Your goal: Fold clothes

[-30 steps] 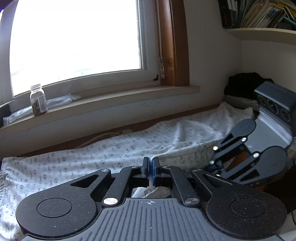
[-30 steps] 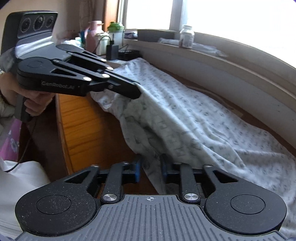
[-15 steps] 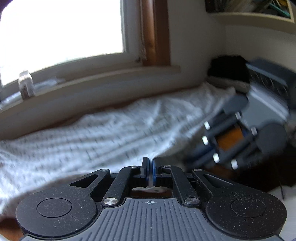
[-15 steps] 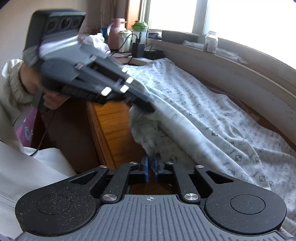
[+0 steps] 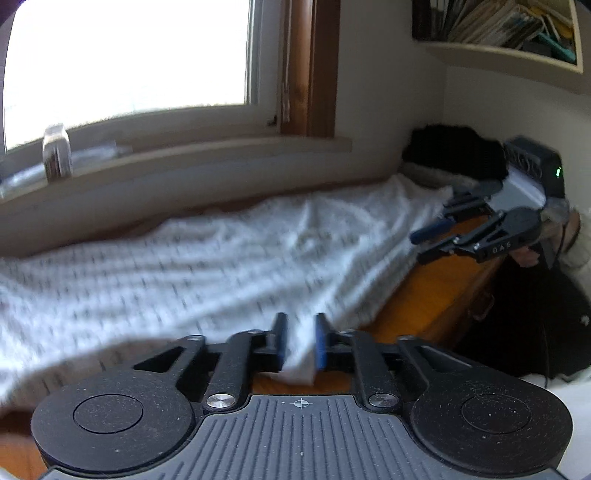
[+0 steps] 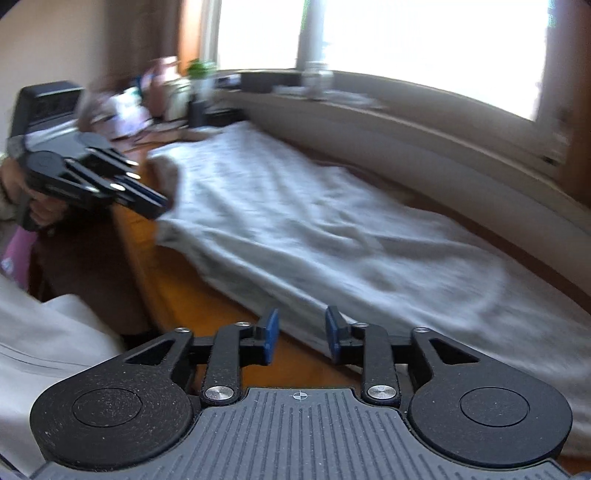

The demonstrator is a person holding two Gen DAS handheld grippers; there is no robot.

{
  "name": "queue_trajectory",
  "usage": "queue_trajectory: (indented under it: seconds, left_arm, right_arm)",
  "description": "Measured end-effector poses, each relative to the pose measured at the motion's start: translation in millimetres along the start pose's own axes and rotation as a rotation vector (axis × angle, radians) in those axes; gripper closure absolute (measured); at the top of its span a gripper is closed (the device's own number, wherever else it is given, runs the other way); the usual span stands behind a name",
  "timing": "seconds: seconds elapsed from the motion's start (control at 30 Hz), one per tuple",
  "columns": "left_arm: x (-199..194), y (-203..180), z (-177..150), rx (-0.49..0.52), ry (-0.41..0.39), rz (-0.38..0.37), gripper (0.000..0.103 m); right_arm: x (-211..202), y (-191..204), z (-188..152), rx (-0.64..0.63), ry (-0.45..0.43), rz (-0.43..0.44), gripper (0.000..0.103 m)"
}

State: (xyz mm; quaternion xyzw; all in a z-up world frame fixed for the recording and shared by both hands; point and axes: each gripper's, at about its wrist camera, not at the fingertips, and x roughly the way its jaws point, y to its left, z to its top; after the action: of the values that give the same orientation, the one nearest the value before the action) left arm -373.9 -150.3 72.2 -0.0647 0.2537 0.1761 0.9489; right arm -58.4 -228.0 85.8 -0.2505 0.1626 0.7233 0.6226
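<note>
Notably, the garment [image 5: 229, 266] lay lengthwise along the desk [image 6: 173, 295] front edge — left hand-held gripper [image 5: 301, 341] opening around its hem, right hand-held gripper [image 6: 301, 336] opening, empty.

Right tool [image 5: 424, 247] side lettering: letters reading "OAS" show on its black linkage arm in the left wrist view, small and soft, so the reading is uncertain.
Books on the shelf [image 5: 502, 22]: spines are in sight, but no title can be read.
Jar on the windowsill [image 5: 56, 152]: blurred, no label legible.
Patterned cloth [image 5: 221, 258]: the print is smeared to streaks, nothing readable.
Left tool [image 6: 147, 201] in the right wrist view: motion blur, no lettering can be made out.
Things at the far end of the desk [image 6: 166, 92]: too blurred to read.
</note>
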Motion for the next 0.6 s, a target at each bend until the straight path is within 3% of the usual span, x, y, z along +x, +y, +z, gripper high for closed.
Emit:
queue_trajectory:
  seconds: [0.1,0.2,0.47,0.6]
  left_arm:
    - [12,8,22,0.026,-0.018,0.018,0.079]
    - [39,24,44,0.023,-0.026,0.024,0.066]
    - [137,60,82,-0.036,0.013,-0.015,0.062]
    - [175,68,87,-0.026,0.043,0.020,0.060]
  right_arm:
    - [-11,-27,-10,0.048,-0.006,-0.080,0.068]
    - [-12,-49,-19,0.103,-0.009,-0.145,0.068]
    - [-17,-108,-45,0.262,-0.026,-0.299,0.065]
    - [-35,-144,-62,0.339,-0.028,-0.422,0.063]
